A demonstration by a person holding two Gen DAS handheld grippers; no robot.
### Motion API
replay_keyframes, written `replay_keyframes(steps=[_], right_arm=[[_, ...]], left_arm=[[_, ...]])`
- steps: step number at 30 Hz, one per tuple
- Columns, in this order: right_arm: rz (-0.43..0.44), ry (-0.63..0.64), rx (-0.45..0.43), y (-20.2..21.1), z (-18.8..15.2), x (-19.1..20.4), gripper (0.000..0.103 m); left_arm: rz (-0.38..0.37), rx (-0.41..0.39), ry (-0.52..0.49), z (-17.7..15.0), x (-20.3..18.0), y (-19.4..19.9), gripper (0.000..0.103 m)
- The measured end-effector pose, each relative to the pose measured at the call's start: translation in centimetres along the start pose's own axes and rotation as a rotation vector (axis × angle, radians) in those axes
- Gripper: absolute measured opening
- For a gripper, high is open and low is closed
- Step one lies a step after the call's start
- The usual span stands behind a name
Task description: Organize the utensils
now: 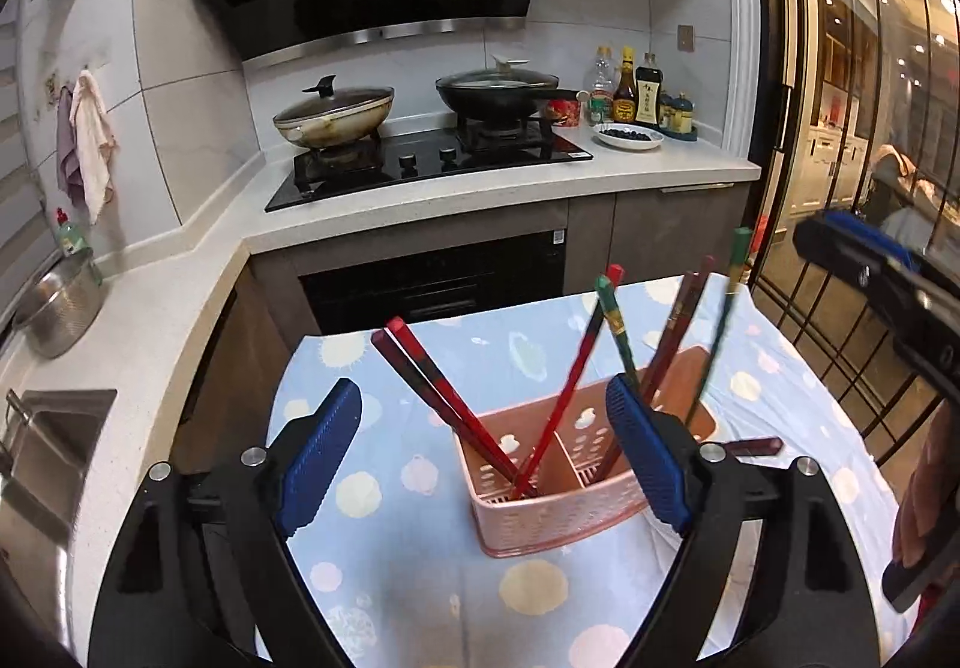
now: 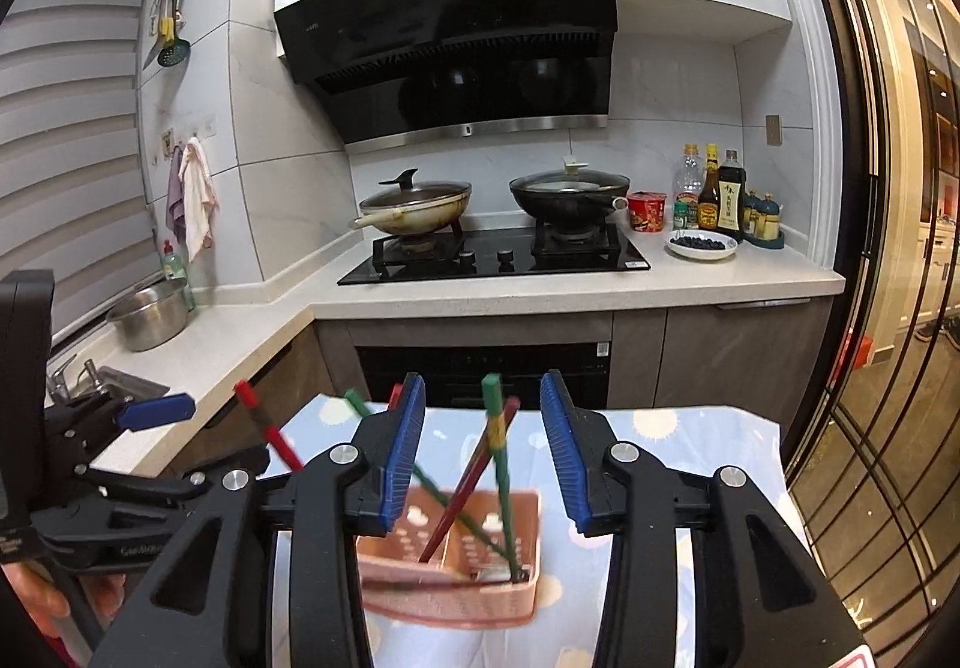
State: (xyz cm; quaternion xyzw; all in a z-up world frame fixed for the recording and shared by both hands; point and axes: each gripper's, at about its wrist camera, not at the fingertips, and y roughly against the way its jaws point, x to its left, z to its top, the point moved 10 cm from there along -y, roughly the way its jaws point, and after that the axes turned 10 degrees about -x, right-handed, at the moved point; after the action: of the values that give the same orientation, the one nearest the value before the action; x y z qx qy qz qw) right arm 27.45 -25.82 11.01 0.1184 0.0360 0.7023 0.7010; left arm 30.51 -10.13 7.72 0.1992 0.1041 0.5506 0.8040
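Observation:
A pink perforated utensil basket point(image 1: 540, 512) with two compartments stands on a blue dotted tablecloth point(image 1: 420, 578). Several red, brown and green chopsticks point(image 1: 564, 380) stand tilted in it. One dark chopstick point(image 1: 753, 447) lies on the cloth behind the right finger. My left gripper point(image 1: 483, 458) is open and empty, with the basket just ahead between its fingers. In the right wrist view the basket point(image 2: 450, 590) sits below my right gripper point(image 2: 483, 452), which is open and empty above the chopsticks point(image 2: 498, 464). The left gripper also shows there at the left point(image 2: 150, 416).
Beyond the table is a kitchen counter point(image 1: 480, 188) with a gas hob, two lidded pans point(image 1: 333, 116), sauce bottles point(image 1: 630, 89) and a plate of dark berries point(image 1: 630, 135). A steel pot point(image 1: 57, 308) and sink point(image 1: 54, 440) lie at left. A glass door point(image 1: 852, 128) stands at right.

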Motion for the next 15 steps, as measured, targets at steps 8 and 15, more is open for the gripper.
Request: replay_keyframes(steps=[8, 15], right_arm=[[0.02, -0.033, 0.072, 3.7, -4.2, 1.4, 0.053], [0.018, -0.06, 0.124, 6.6, -7.7, 2.2, 0.062]], left_arm=[[-0.007, 0.007, 0.025, -2.4, -1.2, 2.5, 0.089], [-0.002, 0.023, 0.028, -4.8, -2.1, 4.4, 0.094]])
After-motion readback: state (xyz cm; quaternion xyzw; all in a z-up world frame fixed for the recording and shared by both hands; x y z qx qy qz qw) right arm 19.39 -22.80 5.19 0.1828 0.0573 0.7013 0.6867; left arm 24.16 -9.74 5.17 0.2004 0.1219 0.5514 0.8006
